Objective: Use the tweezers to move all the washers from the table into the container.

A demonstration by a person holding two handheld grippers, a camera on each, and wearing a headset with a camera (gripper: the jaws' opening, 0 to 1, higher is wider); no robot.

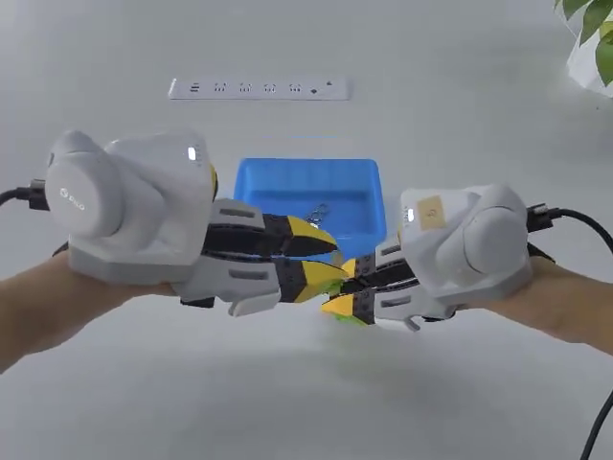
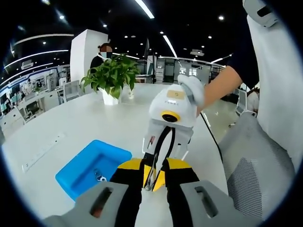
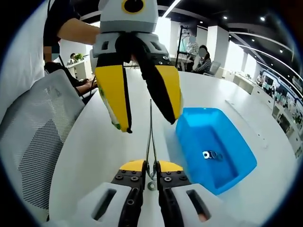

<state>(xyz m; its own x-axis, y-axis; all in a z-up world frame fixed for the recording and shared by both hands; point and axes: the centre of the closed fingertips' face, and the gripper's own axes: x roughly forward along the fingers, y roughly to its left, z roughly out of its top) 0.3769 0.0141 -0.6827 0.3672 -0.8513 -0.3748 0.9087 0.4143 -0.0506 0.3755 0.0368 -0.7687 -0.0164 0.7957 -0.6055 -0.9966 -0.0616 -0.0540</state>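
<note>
Left gripper (image 1: 337, 261): released. In the right gripper view its yellow jaws stand spread, one on either side of the far end of the tweezers (image 3: 150, 137), with a gap on both sides (no pinch that I can see).

Tweezers: held in the air above the table (image 1: 287, 383), between the two grippers. Their long axis runs straight from one gripper to the other, crosswise to the person. The free end points into the left gripper's gap.

Right gripper (image 1: 343, 287): clenched on the near end of the tweezers, facing the left gripper nose to nose.

Judgement: this looks like a re-grip or a handover of the tool, and the coming move turns on the left jaws staying lined up along that axis.

Container (image 1: 287, 165): blue, on the table just behind the two gripper tips. A few washers (image 3: 210, 154) lie on its floor. I see no washers on the table (the grippers hide the patch under them).

Further off: a power strip (image 1: 259, 89) behind the container and a plant (image 1: 589, 38) at far right, both well apart from the work.
</note>
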